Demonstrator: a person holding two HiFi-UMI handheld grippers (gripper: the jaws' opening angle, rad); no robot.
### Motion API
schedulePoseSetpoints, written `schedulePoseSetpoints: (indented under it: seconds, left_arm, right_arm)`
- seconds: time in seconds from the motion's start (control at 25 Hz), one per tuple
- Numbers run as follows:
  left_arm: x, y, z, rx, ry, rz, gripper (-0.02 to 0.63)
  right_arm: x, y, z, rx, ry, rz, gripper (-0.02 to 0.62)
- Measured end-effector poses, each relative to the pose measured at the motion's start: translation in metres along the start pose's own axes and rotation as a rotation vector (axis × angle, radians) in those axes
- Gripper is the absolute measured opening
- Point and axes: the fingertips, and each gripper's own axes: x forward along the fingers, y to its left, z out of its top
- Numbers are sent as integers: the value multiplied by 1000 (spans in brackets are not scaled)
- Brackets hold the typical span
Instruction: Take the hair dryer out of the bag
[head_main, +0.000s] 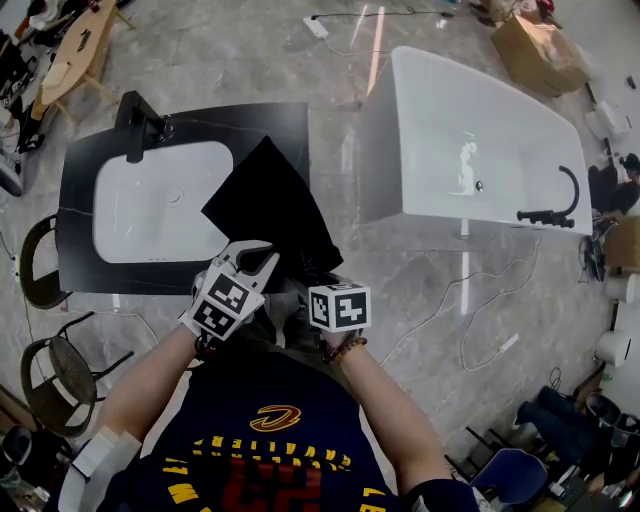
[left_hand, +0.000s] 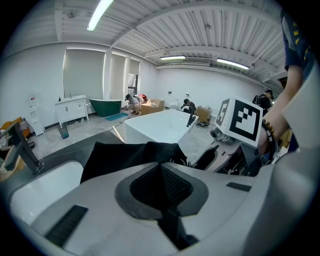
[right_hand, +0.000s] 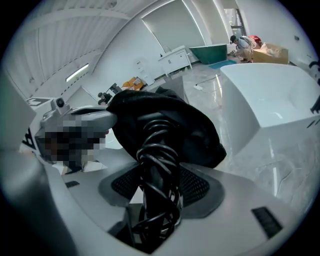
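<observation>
A black cloth bag (head_main: 268, 205) lies over the edge of the black counter, its near end lifted between my two grippers. My left gripper (head_main: 262, 262) is shut on a fold of the bag's fabric (left_hand: 127, 155), which runs thin between its pads (left_hand: 145, 187). My right gripper (head_main: 312, 284) sits just to the right of it. In the right gripper view this gripper (right_hand: 157, 187) is shut on the hair dryer's black handle (right_hand: 157, 150), wound round with its cord. The dryer's head is still wrapped in the bag (right_hand: 187, 125) and hidden.
The black counter (head_main: 85, 180) holds a white sink (head_main: 150, 210) and a black faucet (head_main: 135, 125). A white bathtub (head_main: 480, 140) with a black tap (head_main: 555, 210) stands at the right. Two round chairs (head_main: 50, 300) stand at the left, a cardboard box (head_main: 540, 50) at the far right.
</observation>
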Motion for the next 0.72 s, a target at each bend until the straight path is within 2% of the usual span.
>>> schedulePoseSetpoints:
  seconds: [0.2, 0.36, 0.44, 0.56, 0.72]
  left_arm:
    - [-4, 1, 33, 66, -42, 39, 12]
    - [-13, 37, 80, 188, -95, 117, 12]
    - [-20, 55, 101, 227, -121, 155, 12]
    - [-23, 63, 108, 227, -125, 168, 12]
    - [1, 51, 60, 191, -17, 130, 12]
  right_arm:
    - [5, 20, 61, 10, -95, 44, 242]
    - [-2, 34, 132, -23, -199, 61, 242]
    - [-8, 36, 154, -42, -237, 52, 242]
    - [-11, 31, 156, -53, -238, 28, 242]
    - [6, 12, 113, 7, -149, -1, 242]
